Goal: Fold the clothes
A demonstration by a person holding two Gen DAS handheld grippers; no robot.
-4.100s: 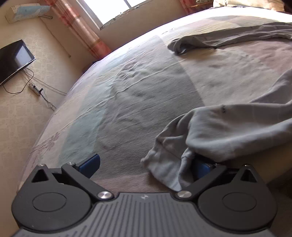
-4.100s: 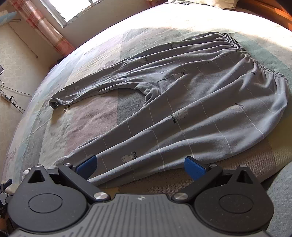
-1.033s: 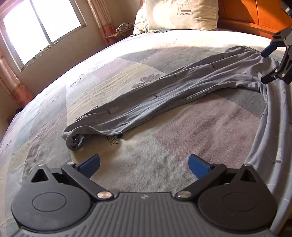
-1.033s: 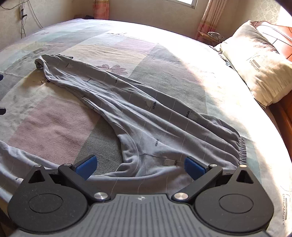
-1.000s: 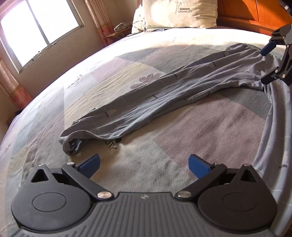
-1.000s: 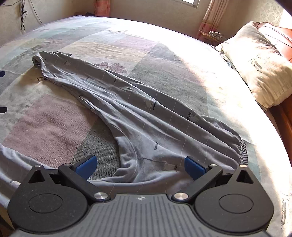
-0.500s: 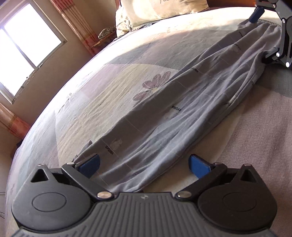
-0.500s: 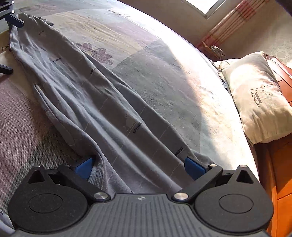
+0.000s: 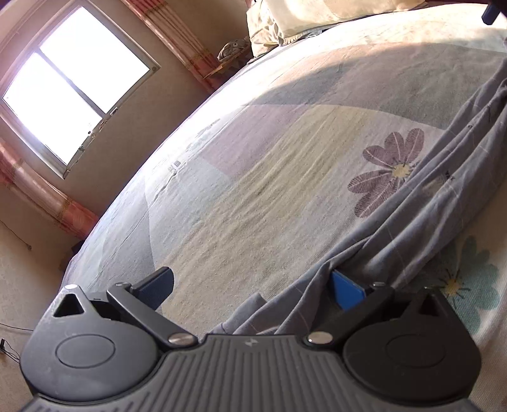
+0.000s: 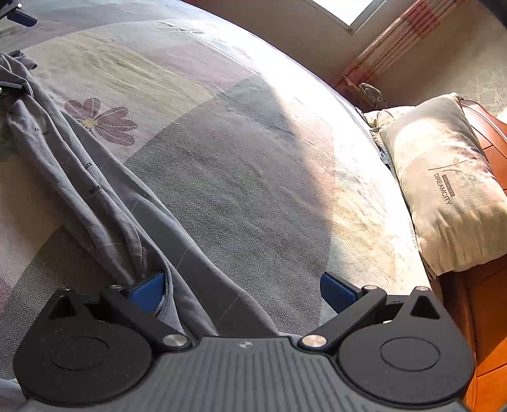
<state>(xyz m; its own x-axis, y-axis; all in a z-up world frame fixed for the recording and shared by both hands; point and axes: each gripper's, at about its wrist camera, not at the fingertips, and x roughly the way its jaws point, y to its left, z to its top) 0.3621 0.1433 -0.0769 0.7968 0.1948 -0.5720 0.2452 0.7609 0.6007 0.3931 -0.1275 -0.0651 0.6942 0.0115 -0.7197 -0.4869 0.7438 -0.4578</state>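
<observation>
Grey pants (image 9: 427, 202) lie bunched lengthwise in a long narrow strip on the patterned bed sheet (image 9: 253, 190). My left gripper (image 9: 252, 282) is open and low at the leg end, where cloth lies between its fingers against the right blue pad. At the other end of the pants (image 10: 104, 202), my right gripper (image 10: 242, 285) is open too, with fabric resting against its left blue pad. The far leg cuff (image 10: 17, 61) shows at the upper left of the right wrist view, beside a dark finger (image 10: 23, 19) of the left gripper.
A pillow (image 10: 443, 190) lies against the orange wooden headboard (image 10: 488, 133) at the right. A bright window (image 9: 69, 95) with pink curtains is beyond the bed's far side. Bare sheet (image 10: 253, 158) stretches beyond the pants.
Both grippers have dropped close to the bed at opposite ends of the pants. Cloth now lies between the fingers of each, and the pants look more bunched.
</observation>
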